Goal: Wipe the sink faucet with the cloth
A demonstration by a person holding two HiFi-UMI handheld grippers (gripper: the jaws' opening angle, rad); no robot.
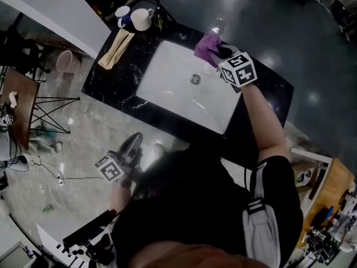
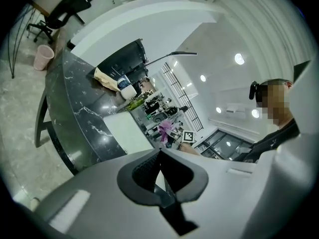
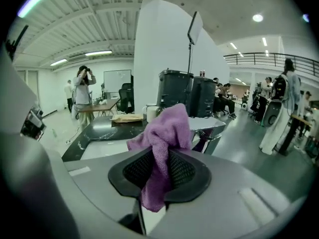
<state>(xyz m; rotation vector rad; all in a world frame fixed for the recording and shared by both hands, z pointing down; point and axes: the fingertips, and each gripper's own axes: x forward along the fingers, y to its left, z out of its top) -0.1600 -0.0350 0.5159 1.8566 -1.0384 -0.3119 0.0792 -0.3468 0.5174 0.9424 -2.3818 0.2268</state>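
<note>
Cloth (image 1: pixel 207 46), pinched tight in the right gripper (image 1: pixel 222 53) just beside the faucet (image 1: pixel 218 25) at the sink's (image 1: pixel 167 66) back edge, should press round the spout with firm strokes; the closed, empty left gripper (image 1: pixel 133 145) hangs aside.

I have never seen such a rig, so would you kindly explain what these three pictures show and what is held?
There is no robot here: a person holds a two-jaw claw in each hand. The head view comes from a camera on the person's head, looking down on a dark counter with a white sink, a faucet, two mugs and a beige folded item. The other two views come from a camera riding on each claw, looking along its jaws. The right claw is shut on a purple cloth, close to the faucet. The left claw is shut and empty, held off the counter.
</note>
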